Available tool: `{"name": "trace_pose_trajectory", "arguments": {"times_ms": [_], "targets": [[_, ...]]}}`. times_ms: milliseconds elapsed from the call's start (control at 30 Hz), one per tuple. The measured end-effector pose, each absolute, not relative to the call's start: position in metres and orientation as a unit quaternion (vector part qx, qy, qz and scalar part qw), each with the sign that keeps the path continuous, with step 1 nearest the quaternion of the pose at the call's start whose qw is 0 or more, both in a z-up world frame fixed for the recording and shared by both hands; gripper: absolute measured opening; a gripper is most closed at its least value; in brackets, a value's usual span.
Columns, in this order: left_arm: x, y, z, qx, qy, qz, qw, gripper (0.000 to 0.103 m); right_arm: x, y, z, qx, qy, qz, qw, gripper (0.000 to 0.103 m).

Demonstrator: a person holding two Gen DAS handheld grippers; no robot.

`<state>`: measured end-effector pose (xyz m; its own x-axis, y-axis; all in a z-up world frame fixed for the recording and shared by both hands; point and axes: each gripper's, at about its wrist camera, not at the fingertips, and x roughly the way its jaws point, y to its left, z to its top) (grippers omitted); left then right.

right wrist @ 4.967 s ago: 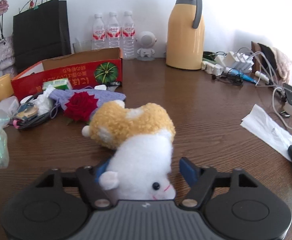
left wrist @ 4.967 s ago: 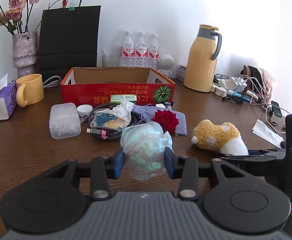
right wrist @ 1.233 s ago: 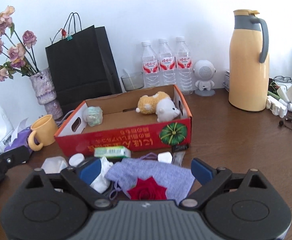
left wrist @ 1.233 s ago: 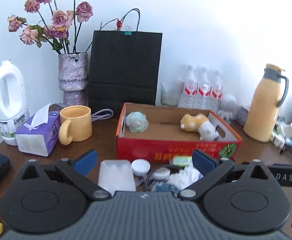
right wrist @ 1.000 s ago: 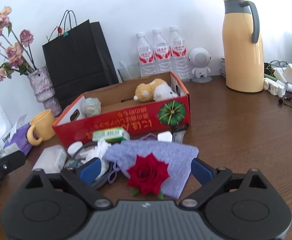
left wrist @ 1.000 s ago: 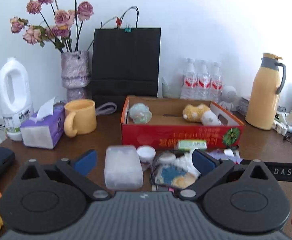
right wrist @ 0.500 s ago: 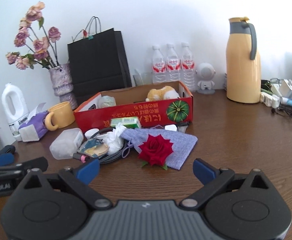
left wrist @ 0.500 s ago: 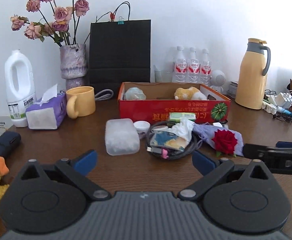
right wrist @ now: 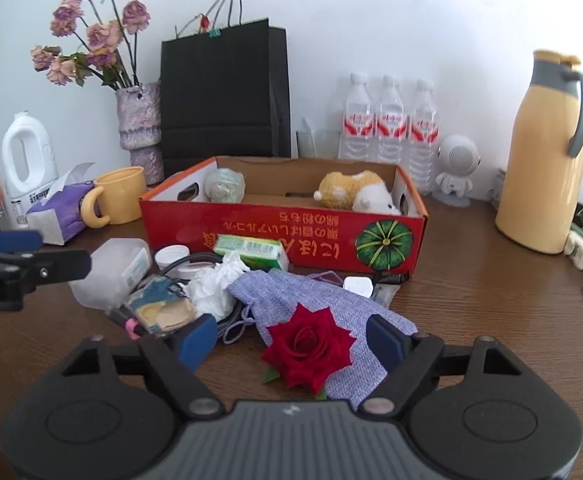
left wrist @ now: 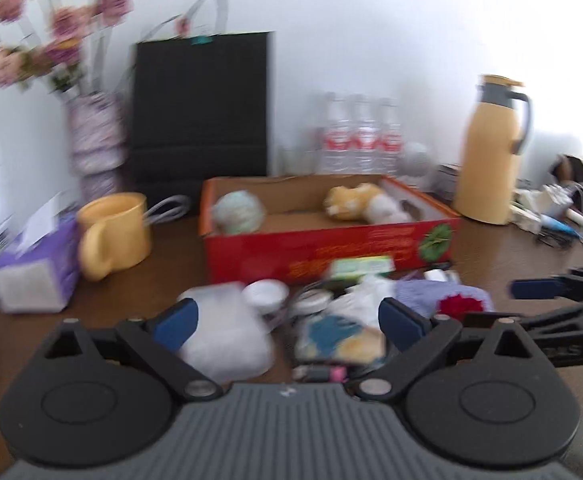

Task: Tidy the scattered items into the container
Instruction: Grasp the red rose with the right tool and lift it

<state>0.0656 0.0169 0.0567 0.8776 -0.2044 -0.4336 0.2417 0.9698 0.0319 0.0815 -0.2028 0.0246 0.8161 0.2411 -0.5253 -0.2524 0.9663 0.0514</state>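
- Both jaws stand spread with nothing between them: my left gripper [left wrist: 287,320] hangs over the clear box [left wrist: 225,334] and the card pile, my right gripper [right wrist: 291,340] over the rose [right wrist: 306,346].
- Done so far, as I judge it: two items lie in the red box [right wrist: 283,236]. A wrapped greenish ball [right wrist: 224,185] sits at its left end and a plush toy [right wrist: 353,194] at its right end, with bare cardboard between them.
- Left on the table [right wrist: 491,320], just in front of the box: the rose lying on a purple pouch [right wrist: 327,300], crumpled tissue [right wrist: 217,284], a worn card packet [right wrist: 161,308] on a coil of cable, a green packet [right wrist: 251,249] touching the box front, a white lid [right wrist: 171,257], the clear box and a small white plug [right wrist: 357,284].
- I put the job at well under half done; most of the heap is untouched.
- Mug [right wrist: 117,196], tissue pack [right wrist: 61,210], vase [right wrist: 139,128], bag [right wrist: 223,92], bottles [right wrist: 389,128] and flask [right wrist: 543,152] stand apart from the heap; I take them as not part of the tidy, though I cannot be sure.
- Left view is blurred, so I lean on the right view for detail.
- Rose looks the nearest pick for my right side, the clear box for my left. The rose is soft and light, so a gentle pinch should do; the pouch under it may drag along.
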Motion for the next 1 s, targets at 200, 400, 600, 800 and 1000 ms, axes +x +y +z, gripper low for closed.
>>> {"name": "trace_pose_trajectory", "arguments": {"times_ms": [200,400,600,800,1000], "targets": [[0.102,-0.009,0.031,0.071,0.267,-0.147,0.95,0.091,0.104,-0.205,0.009,-0.026,0.301,0.135,0.944,0.075],[0.116,0.001,0.015,0.048,0.307,-0.145,0.939,0.047,0.119,-0.21,-0.001,-0.016,0.322,0.136,0.937,0.066],[0.113,0.004,0.022,0.029,0.307,-0.161,0.938,0.005,0.117,-0.206,0.0,-0.019,0.322,0.149,0.935,0.038],[0.094,0.018,0.058,-0.019,0.264,-0.163,0.951,0.002,0.098,-0.215,0.027,-0.011,0.284,0.146,0.948,0.037],[0.053,0.024,0.097,-0.02,0.215,-0.142,0.966,0.002,0.065,-0.227,0.066,-0.002,0.245,0.142,0.959,0.038]]}}
